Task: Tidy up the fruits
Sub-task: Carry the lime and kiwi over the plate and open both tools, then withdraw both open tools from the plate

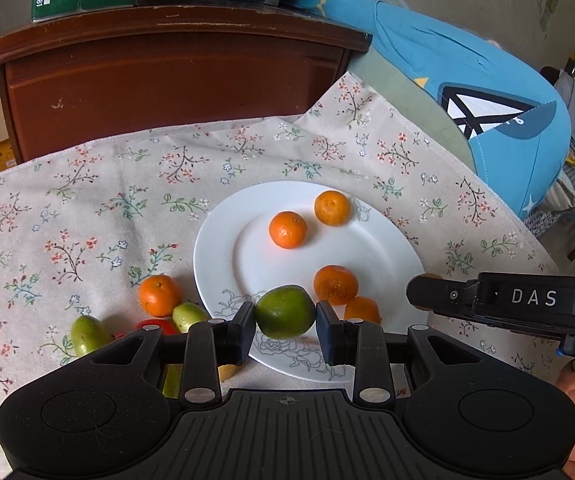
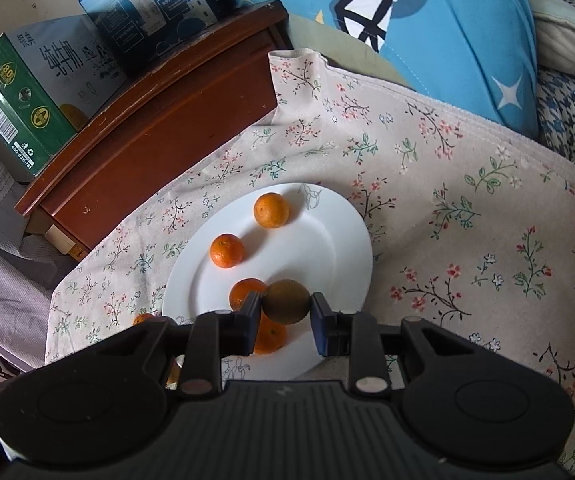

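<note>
The left gripper (image 1: pixel 285 330) had its pads pressed to both sides of a green fruit (image 1: pixel 284 312), holding it over the near rim of the white plate (image 1: pixel 215 248). The right gripper (image 2: pixel 285 322) was clamped on a darker, olive-brown fruit (image 2: pixel 286 301), also above that plate. Seen from the left wrist, it reached in from the right with "DAS" in white letters on its black body. Four mandarins sat on the plate: two toward the far side (image 1: pixel 288 229) (image 1: pixel 332 207) and two close together near the front edge (image 1: pixel 335 285) (image 1: pixel 361 310). Off the plate, on the floral tablecloth (image 1: pixel 87 220), another mandarin (image 1: pixel 159 295) lay touching a small green fruit (image 1: pixel 188 316), with a second green one (image 1: pixel 87 334) further left and something red (image 1: pixel 157 326) between them, mostly hidden by the gripper. Behind stood a reddish wooden cabinet (image 1: pixel 167 80) carrying a green carton (image 2: pixel 27 96) with large Chinese characters, an "80" badge and the number "400-0311-781". Beside it sat a blue carton (image 2: pixel 147 4) whose small Chinese print I couldn't read. A blue cushion (image 1: pixel 467 80) lay at the back right.
</note>
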A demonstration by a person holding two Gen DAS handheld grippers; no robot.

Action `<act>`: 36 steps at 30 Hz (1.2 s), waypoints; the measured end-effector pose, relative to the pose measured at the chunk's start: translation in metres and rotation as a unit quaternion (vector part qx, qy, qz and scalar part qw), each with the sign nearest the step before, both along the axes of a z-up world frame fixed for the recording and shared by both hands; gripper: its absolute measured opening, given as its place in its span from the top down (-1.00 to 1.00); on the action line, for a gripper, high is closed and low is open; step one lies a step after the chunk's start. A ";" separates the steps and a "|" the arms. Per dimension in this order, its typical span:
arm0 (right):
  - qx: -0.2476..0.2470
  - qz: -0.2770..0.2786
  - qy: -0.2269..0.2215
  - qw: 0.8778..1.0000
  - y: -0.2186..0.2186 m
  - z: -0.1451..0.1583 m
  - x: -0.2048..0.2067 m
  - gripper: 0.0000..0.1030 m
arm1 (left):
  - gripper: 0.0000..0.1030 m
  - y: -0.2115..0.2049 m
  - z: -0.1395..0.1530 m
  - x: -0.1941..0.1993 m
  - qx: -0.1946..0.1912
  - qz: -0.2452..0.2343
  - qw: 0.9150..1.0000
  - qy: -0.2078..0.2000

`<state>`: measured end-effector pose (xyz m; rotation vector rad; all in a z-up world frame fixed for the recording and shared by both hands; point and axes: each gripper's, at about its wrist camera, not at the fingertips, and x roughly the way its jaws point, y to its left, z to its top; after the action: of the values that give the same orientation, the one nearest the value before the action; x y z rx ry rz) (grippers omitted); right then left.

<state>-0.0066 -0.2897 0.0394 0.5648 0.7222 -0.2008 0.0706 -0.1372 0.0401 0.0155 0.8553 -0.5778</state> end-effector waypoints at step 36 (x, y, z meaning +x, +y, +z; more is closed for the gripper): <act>-0.028 0.067 -0.031 0.997 0.032 0.014 -0.001 0.29 | -0.55 0.052 0.057 0.002 0.027 0.094 0.994 -0.046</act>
<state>-0.0080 -0.2580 0.0530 0.4651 0.6896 -0.0796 0.0727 -0.0850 0.0967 0.0106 0.7729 -0.3746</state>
